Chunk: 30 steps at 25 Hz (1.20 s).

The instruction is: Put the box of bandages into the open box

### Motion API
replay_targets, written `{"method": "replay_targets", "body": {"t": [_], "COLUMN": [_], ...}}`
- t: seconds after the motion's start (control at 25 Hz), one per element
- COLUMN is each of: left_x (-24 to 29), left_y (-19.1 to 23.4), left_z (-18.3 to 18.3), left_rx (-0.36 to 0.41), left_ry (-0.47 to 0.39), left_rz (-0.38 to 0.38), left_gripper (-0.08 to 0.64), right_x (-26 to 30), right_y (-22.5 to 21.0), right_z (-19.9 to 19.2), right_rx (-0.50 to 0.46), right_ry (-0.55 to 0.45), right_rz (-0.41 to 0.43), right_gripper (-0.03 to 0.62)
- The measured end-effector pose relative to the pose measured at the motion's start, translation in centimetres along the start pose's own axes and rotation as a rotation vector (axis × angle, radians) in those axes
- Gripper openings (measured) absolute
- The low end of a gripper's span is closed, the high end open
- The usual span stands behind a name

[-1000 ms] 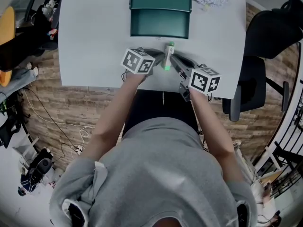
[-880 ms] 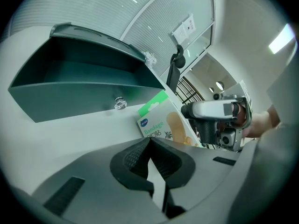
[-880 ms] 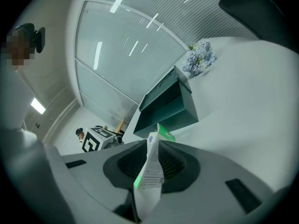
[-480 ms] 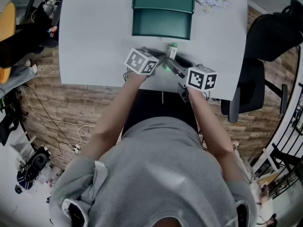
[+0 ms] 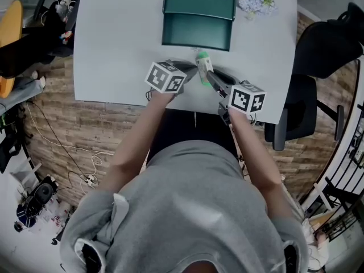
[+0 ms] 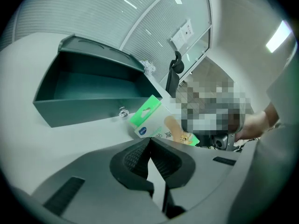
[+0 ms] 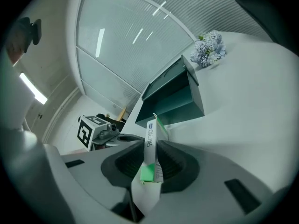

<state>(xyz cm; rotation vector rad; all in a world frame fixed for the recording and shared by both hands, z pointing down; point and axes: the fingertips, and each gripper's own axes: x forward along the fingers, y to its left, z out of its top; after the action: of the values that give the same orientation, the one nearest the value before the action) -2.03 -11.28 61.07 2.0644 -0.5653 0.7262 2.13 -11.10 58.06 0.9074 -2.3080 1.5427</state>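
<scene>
Closing again over the last half second, the jaws of the right hand-held gripper [image 7: 150, 143] now press on the box of bandages [image 5: 203, 68], which stands edge-on between the ribbed pads. In the head view the box's far end now leans toward 11 o'clock, where a second ago it pointed nearer 12 o'clock.

On the white surface [image 5: 114, 50] the dark green open box [image 5: 170, 32] sits at 12 o'clock from both hand-held grippers, its lid tipped back on the far side. Its inside shows only bare green walls and floor. A small shiny knob [image 6: 122, 111] is fixed at the middle of its front wall. A small bunch of pale flowers [image 5: 255, 0] lies at about 2 o'clock from the open box, near it but apart.

Green at its near end and white with print along its length, the box of bandages sticks out past the right jaws toward the open box and stays short of the front wall. Whether its lower edge touches the surface I cannot tell.

With nothing between its jaws, the left hand-held gripper [image 6: 148, 143] has them together. From its tips the box of bandages lies just beyond at 1 o'clock in the left gripper view, and just beside them at 3 o'clock in the head view.
</scene>
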Motion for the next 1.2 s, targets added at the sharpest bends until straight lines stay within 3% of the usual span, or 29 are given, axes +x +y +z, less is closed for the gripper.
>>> {"method": "replay_targets", "body": {"t": [0.28,0.56,0.76,1.04,1.2], "left_x": [-5.1,-10.8,-13.8,-15.3,-15.9], "left_y": [0.9,2.0,1.8,2.4,2.5], "left_z": [3.5,7.1,7.9,6.8,6.1], "left_rx": [0.001,-0.010,0.013,-0.022,-0.034], "left_ry": [-0.191,-0.410,-0.471,-0.501,-0.507], "left_rz": [0.086,0.196,0.231,0.258,0.273], "left_gripper": [0.018,0.018,0.018,0.018,0.018], "right_x": [-2.8,-3.6,-0.9,3.8,5.4], "right_y": [2.6,4.3,3.5,1.1,-0.4], "right_z": [3.8,10.0,11.8,11.4,10.8], "right_rx": [-0.180,-0.422,-0.696,-1.104,-1.217], "right_ry": [-0.048,-0.098,-0.005,0.207,0.280], "right_rz": [0.060,0.025,-0.074,-0.207,-0.257], "right_gripper": [0.110,0.110,0.110,0.110,0.110]}}
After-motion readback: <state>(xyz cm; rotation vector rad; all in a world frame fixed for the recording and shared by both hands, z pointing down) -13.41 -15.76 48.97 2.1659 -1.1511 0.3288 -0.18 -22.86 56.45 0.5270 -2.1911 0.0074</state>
